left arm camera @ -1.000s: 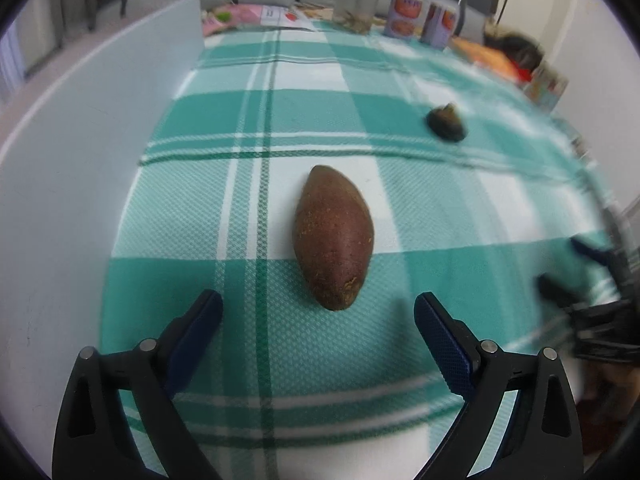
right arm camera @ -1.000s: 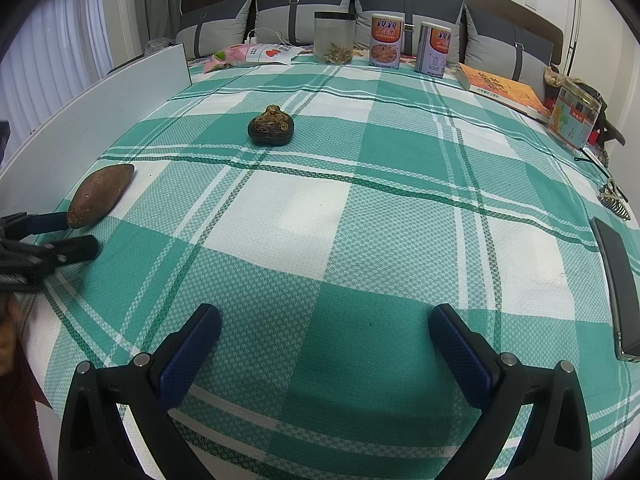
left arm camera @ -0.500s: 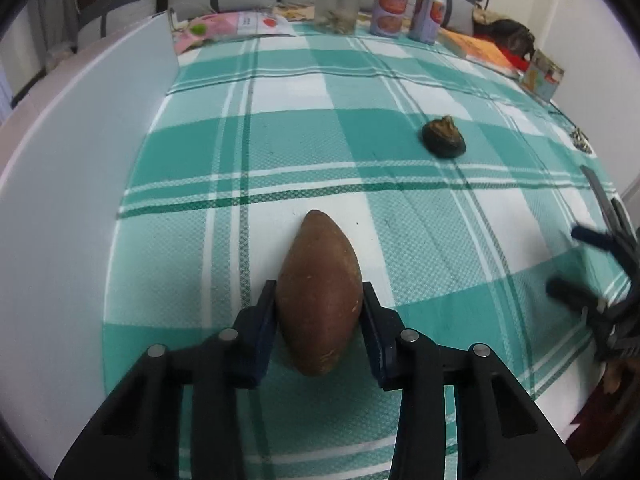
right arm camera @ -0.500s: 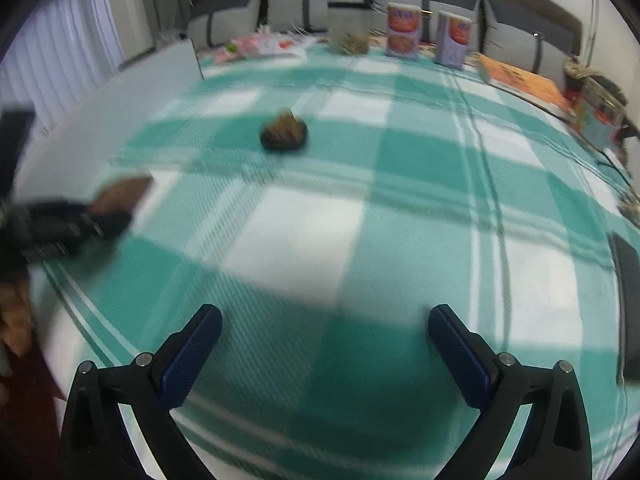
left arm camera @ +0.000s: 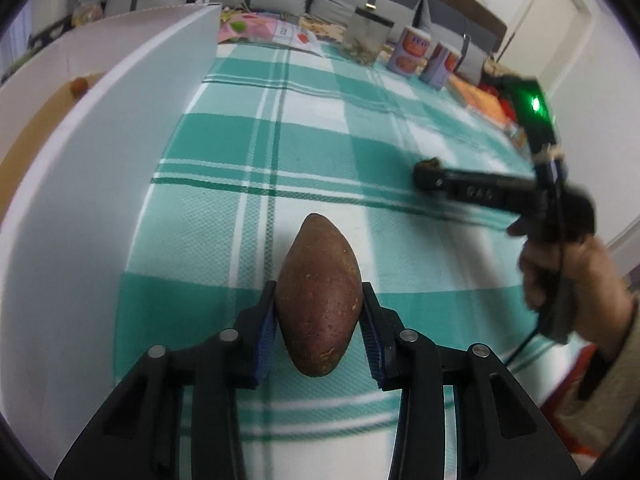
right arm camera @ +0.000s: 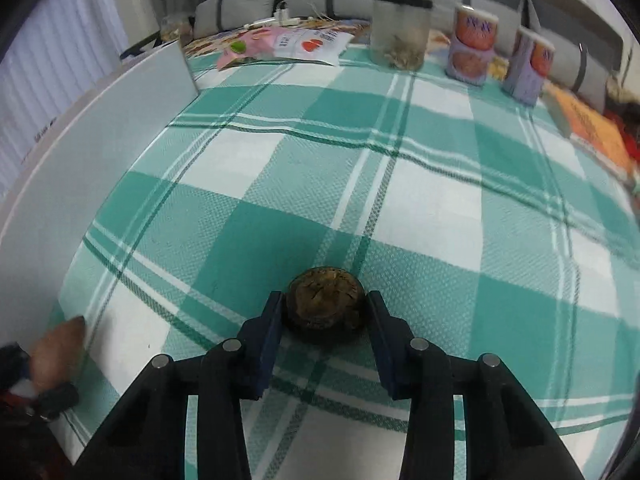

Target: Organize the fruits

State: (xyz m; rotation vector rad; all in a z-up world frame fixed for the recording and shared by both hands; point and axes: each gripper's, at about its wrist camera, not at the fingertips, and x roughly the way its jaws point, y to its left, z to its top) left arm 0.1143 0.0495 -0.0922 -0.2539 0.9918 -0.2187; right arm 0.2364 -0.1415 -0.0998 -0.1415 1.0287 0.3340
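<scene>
A brown sweet potato (left arm camera: 318,300) is clamped between the blue pads of my left gripper (left arm camera: 319,312), lifted a little above the green checked cloth (left arm camera: 320,128). My right gripper (right arm camera: 325,312) has closed around a small dark round fruit (right arm camera: 325,304) that rests on the cloth; its pads touch both sides. The right gripper also shows in the left wrist view (left arm camera: 424,174) at the right, held by a hand. The sweet potato shows blurred at the lower left of the right wrist view (right arm camera: 60,350).
A white board (left arm camera: 100,152) stands along the cloth's left side; behind it lies a brown surface with a small round thing (left arm camera: 79,85). At the far end stand a clear jar (right arm camera: 400,32), two cans (right arm camera: 474,50), pink packets (right arm camera: 280,44) and an orange book (right arm camera: 592,128).
My left gripper closed on the sweet potato and raised it. My right gripper moved forward to the dark fruit and closed around it.
</scene>
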